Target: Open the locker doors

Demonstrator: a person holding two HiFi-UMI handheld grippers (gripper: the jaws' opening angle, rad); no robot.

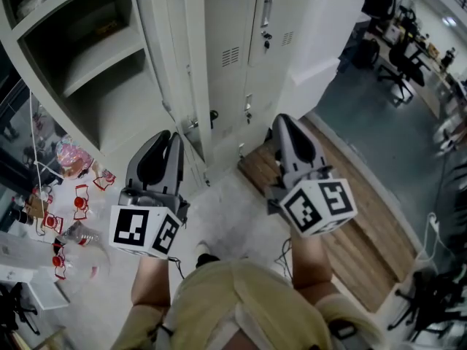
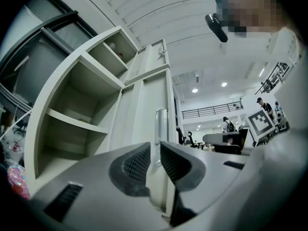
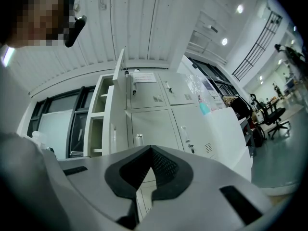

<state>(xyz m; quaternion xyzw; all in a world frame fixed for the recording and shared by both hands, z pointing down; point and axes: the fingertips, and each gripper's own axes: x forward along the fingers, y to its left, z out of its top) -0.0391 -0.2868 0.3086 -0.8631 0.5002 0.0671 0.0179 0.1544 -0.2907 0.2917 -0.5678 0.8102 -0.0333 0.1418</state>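
Left gripper (image 2: 155, 150): fingers (image 2: 137, 163) pinch the free edge of the open pale-grey metal locker door (image 2: 147, 95), centre frame, at the lower end of its chrome bar handle (image 2: 161, 124). Right gripper (image 3: 150, 149): fingers pressed together, nothing between them. The open shelved compartment (image 2: 72, 124) occupies frame left. The closed grey locker doors (image 3: 149, 124) stand centre in the right gripper view.

Left gripper (image 1: 174, 135) sits at the locker door (image 1: 175, 57) (right gripper (image 1: 281, 119) alongside).
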